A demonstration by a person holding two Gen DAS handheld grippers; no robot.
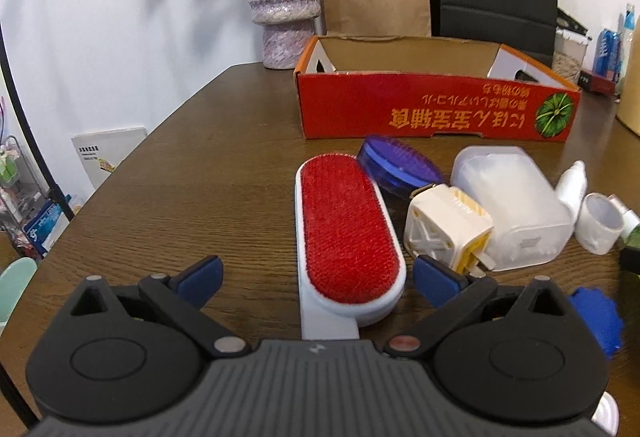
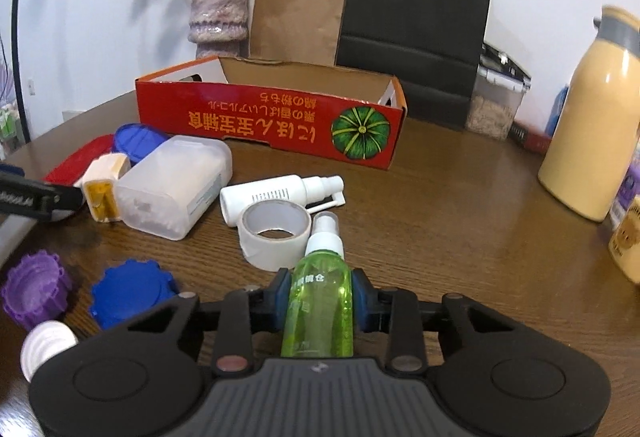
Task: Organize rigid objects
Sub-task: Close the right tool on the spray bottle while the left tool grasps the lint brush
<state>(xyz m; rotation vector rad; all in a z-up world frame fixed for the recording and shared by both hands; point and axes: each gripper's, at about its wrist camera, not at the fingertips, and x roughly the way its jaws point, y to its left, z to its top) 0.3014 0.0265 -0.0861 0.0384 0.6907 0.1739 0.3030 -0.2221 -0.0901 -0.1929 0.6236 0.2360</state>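
The right gripper (image 2: 319,300) is seen clenched on a green spray bottle (image 2: 319,311), whose body is pressed between the two blue pads (image 2: 280,301) while its white nozzle projects forward beyond the fingertips. Just ahead of that nozzle a roll of white tape (image 2: 276,237) is shown lying on the wooden table (image 2: 460,229), with a white spray bottle (image 2: 280,193) lying on its side just behind the tape. Farther ahead, the red cardboard box (image 2: 272,117) is seen standing open-topped.

The left gripper (image 1: 318,273) is shown released, its blue pads (image 1: 202,273) set well apart. Between them the near end of a red lint brush (image 1: 346,233) is placed, with neither pad touching it; the brush lies flat and extends forward. To the right of the brush a cream plug adapter (image 1: 444,229) and a frosted plastic container (image 1: 512,205) are seen side by side, and a purple oval brush (image 1: 398,169) lies beyond the adapter. The red box (image 1: 436,109) is located ahead and slightly to the right.
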